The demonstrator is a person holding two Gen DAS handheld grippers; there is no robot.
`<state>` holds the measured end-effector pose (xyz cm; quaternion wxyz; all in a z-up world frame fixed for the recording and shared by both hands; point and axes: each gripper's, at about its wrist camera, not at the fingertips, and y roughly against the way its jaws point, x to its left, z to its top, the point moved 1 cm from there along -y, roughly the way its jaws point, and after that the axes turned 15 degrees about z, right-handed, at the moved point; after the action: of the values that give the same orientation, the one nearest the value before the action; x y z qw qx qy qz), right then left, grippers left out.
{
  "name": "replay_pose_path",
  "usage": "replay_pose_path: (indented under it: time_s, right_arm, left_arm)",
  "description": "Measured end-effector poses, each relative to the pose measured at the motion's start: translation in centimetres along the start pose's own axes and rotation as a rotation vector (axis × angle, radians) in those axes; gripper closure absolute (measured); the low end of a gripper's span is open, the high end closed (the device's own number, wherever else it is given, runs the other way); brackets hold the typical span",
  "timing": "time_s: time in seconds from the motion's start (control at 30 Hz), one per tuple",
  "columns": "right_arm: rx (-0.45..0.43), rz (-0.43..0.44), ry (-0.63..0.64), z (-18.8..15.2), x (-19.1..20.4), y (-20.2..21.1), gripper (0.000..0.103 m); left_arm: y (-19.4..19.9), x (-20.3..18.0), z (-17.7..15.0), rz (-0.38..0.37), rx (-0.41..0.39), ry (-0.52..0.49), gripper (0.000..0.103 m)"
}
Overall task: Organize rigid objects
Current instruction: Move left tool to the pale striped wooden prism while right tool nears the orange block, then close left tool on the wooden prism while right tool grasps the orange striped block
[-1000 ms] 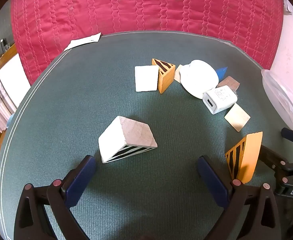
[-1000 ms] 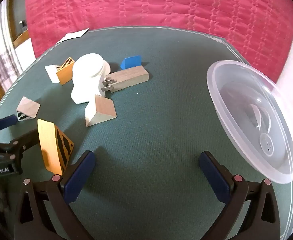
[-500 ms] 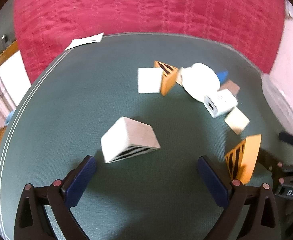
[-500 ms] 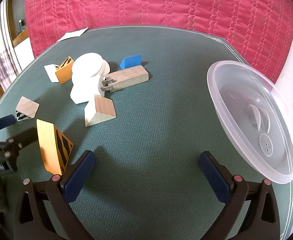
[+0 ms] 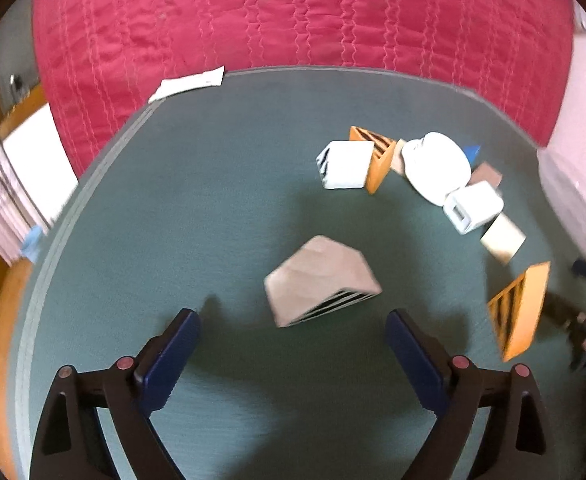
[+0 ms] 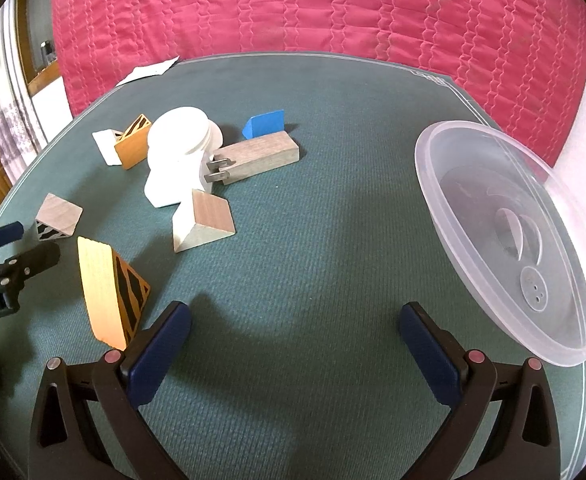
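my main worry is the left gripper (image 5: 293, 344): its jaws are closing with nothing between them, and the grey striped wedge (image 5: 320, 280) i take as its target sits on the green table (image 5: 221, 200) just ahead of the fingertips, not yet inside the span. if the jaws shut at this rate before i get over it, the pads will either meet empty or clip the wedge's near striped face and shove it across the cloth. the wedge also lies skewed to the jaw line, with sloped faces, so a squeeze on the slant could squirt it out. that view is blurred, which makes the alignment harder to judge.

a second risk is the tall orange striped wedge (image 6: 111, 288), standing on a narrow face near the front edge between my two grippers; a sideways sweep from either one could topple it.

the right gripper (image 6: 295, 344) is spread wide with nothing in it, over bare cloth at the front edge. the clear plastic lid (image 6: 509, 232) lies near the right edge, overhanging it a little i think, so a nudge could slide it off.

the rest of the pieces cluster toward the middle-left in the right view: the white charger (image 6: 175, 160), a grey block (image 6: 261, 156), a blue piece (image 6: 265, 124), a pale wedge (image 6: 205, 220), and another orange wedge (image 6: 133, 144) beside a white block (image 6: 105, 144).
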<state>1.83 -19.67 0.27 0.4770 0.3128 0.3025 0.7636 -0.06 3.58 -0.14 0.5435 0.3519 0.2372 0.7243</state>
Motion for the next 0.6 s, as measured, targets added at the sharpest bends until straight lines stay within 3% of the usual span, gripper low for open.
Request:
replay_pose_path:
  time_s: [0.13, 0.4, 0.53, 0.6]
  right_arm:
    - [0.0, 0.0, 0.0, 0.0, 0.0, 0.0, 0.0]
    - [0.0, 0.001, 0.0, -0.1, 0.0, 0.0, 0.0]
    - [-0.005, 0.008, -0.002, 0.0, 0.0, 0.1, 0.0]
    - [-0.009, 0.013, -0.004, -0.1, 0.0, 0.1, 0.0]
  left_arm:
    - [-0.6, 0.7, 0.6, 0.04, -0.015, -0.037, 0.013]
    - [-1.3, 0.0, 1.8, 0.006, -0.029, -0.059, 0.021]
    - [-1.5, -0.2, 2.4, -0.053, -0.015, -0.03, 0.043]
    - [-1.5, -0.4, 2.3, -0.057, -0.023, -0.017, 0.046]
